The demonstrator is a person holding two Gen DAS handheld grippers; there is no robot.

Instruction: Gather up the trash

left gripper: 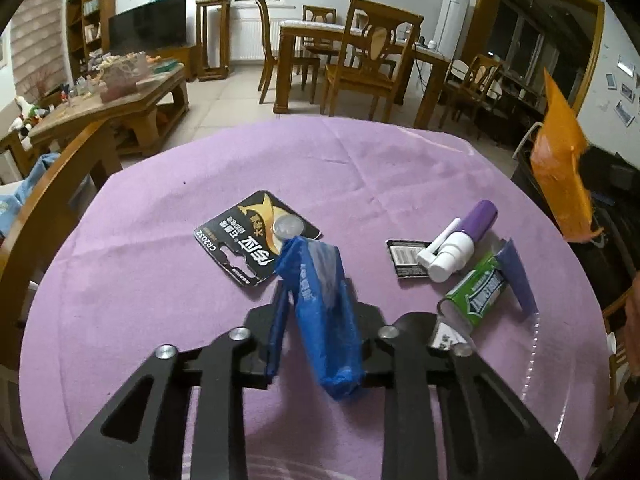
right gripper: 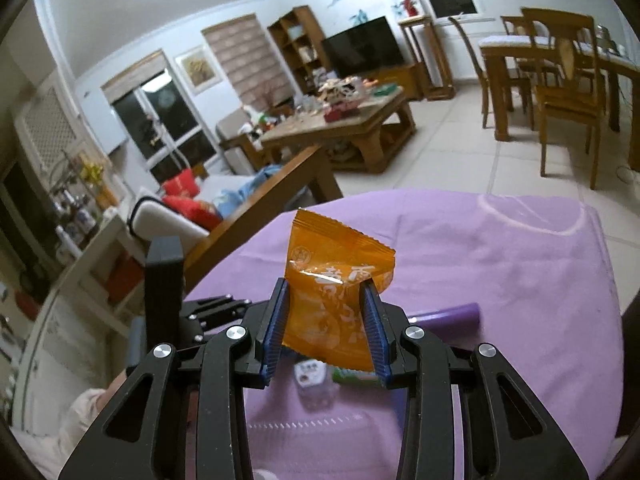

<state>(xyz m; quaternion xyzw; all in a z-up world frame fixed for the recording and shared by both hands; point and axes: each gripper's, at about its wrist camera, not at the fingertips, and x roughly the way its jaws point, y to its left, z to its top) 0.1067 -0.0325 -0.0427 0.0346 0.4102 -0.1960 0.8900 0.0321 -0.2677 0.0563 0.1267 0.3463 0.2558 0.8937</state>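
Both cams ride the grippers, close over the purple tablecloth, tilted down. Left wrist faces the dining table at 12 o'clock. Right wrist is swung left, coffee table at 12. Both catch the TV and the orange wrapper.

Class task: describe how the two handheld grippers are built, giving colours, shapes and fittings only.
Both the left gripper and right gripper have matte black slotted linkage arms joined by round silver pivot bolts. Their jaws carry blue ribbed pads. No cables or sleeves are visible.
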